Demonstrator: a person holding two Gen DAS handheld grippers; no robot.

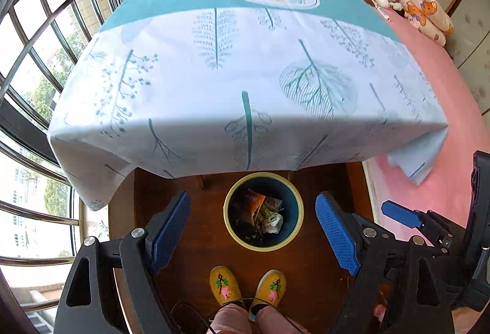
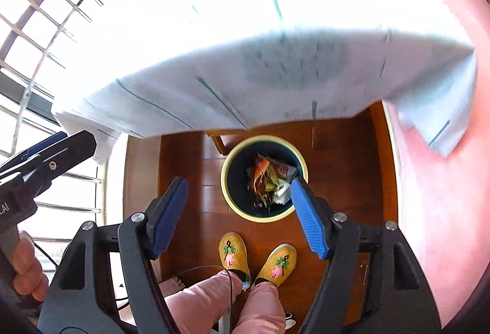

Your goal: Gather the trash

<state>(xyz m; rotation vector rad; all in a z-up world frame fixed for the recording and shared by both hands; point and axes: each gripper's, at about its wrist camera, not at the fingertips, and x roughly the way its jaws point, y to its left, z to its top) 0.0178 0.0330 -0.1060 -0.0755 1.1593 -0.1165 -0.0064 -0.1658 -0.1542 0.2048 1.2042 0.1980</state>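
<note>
The left gripper [image 1: 254, 237] hangs at the bottom of its frame with jaws spread wide, holding and touching nothing. The right gripper [image 2: 239, 217] is the same, jaws wide apart and empty; its right blue pad overlaps the bin's rim in the picture, though I cannot tell whether they touch. The round bin [image 1: 230, 222] stands on the wooden floor [image 1: 208, 229] at lower centre, just below the hanging edge of the leaf-print cloth [image 1: 232, 64] covering the counter. Inside it lies the trash [image 1: 265, 216]: an orange wrapper, crumpled white paper and greenish scraps. Two yellow slippers [image 1: 225, 285] sit just beneath the bin.
</note>
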